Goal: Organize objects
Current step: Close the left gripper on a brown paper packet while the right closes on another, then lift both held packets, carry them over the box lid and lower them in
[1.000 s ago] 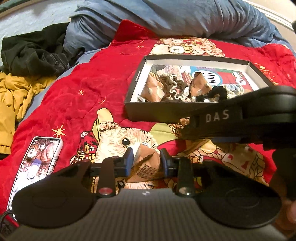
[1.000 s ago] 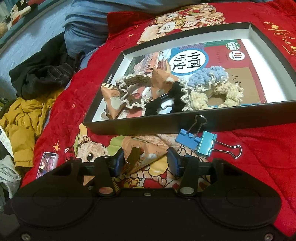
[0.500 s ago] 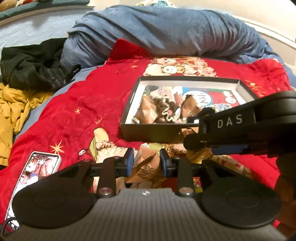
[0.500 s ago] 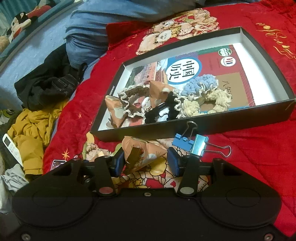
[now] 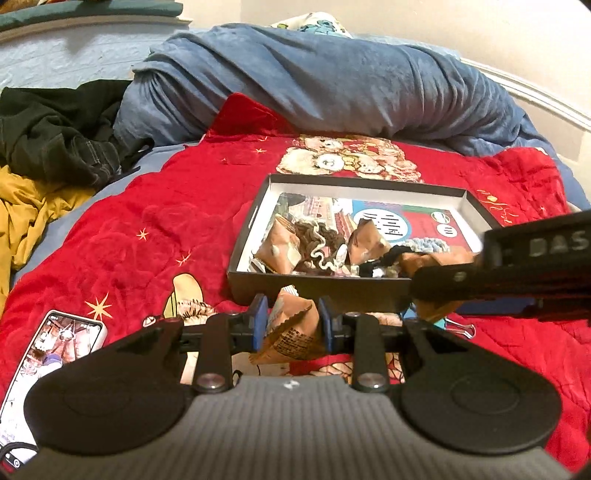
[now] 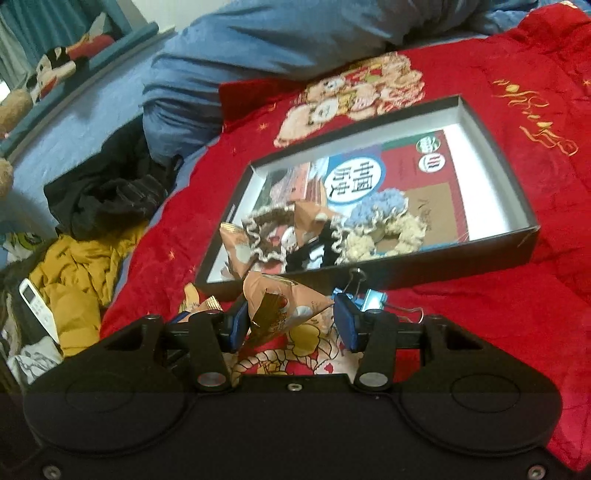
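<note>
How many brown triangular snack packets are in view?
4. One brown triangular snack packet is in the left gripper, one in the right gripper, and two lie inside the black box. Scrunchies there may hide others.

bedroom, dim warm light
red cartoon-bear blanket (image 5: 140, 236) over the bed, blue duvet (image 5: 332, 85) heaped behind (cream wall (image 5: 443, 22) beyond).
</note>
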